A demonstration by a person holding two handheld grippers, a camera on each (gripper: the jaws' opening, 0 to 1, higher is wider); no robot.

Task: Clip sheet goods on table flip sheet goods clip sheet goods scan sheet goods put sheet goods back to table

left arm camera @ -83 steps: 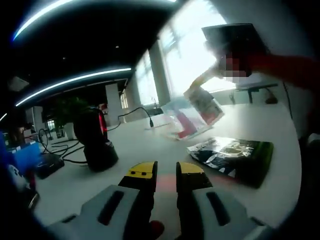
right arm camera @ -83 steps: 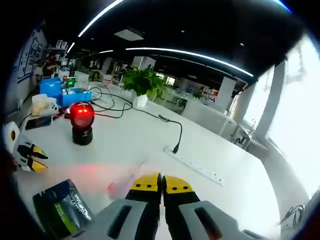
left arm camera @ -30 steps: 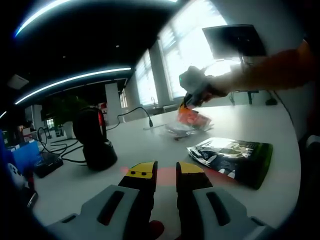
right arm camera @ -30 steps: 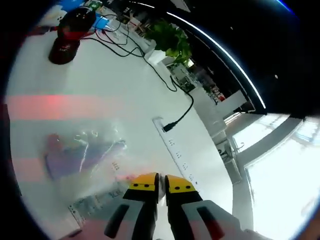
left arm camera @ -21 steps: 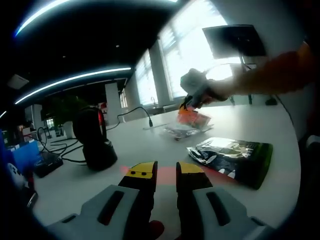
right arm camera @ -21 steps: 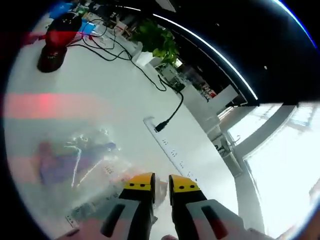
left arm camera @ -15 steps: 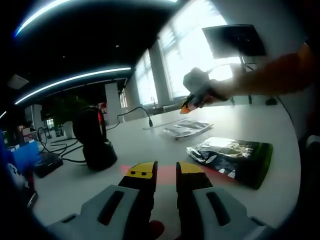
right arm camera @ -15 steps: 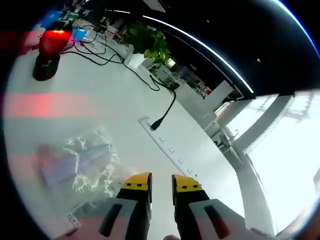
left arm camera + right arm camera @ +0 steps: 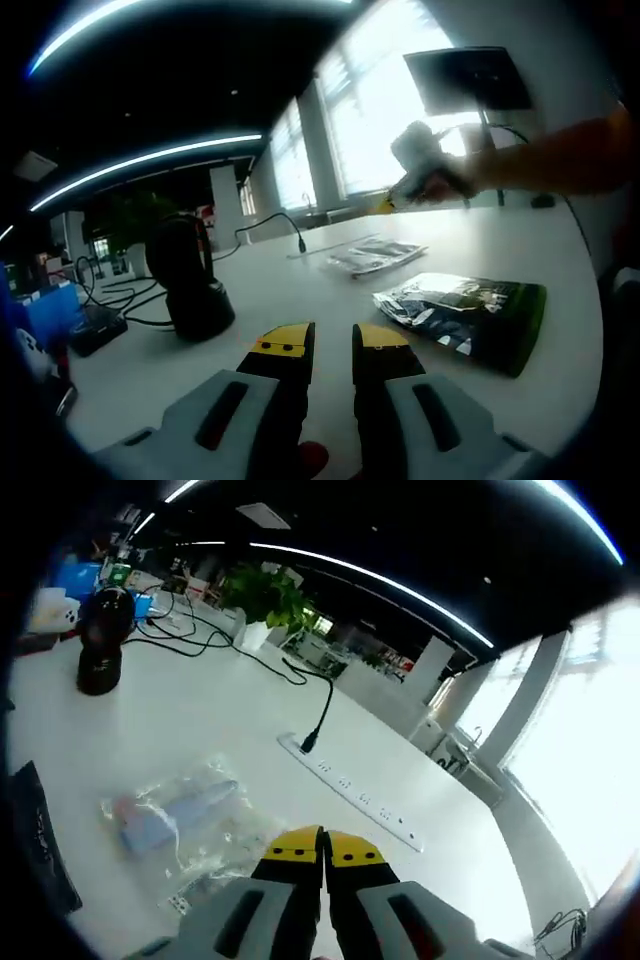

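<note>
The left gripper [image 9: 331,340], slightly parted and empty, idles near the dark barcode scanner [image 9: 98,645], while the clear sheet-goods packet [image 9: 175,815] lies flat on the white table [image 9: 240,720] below the closed, empty right gripper [image 9: 322,846], so the put-back step looks done.

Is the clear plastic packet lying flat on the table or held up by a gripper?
Lying flat. The clear packet rests on the white table, and the right gripper is shut above it, holding nothing.
</note>
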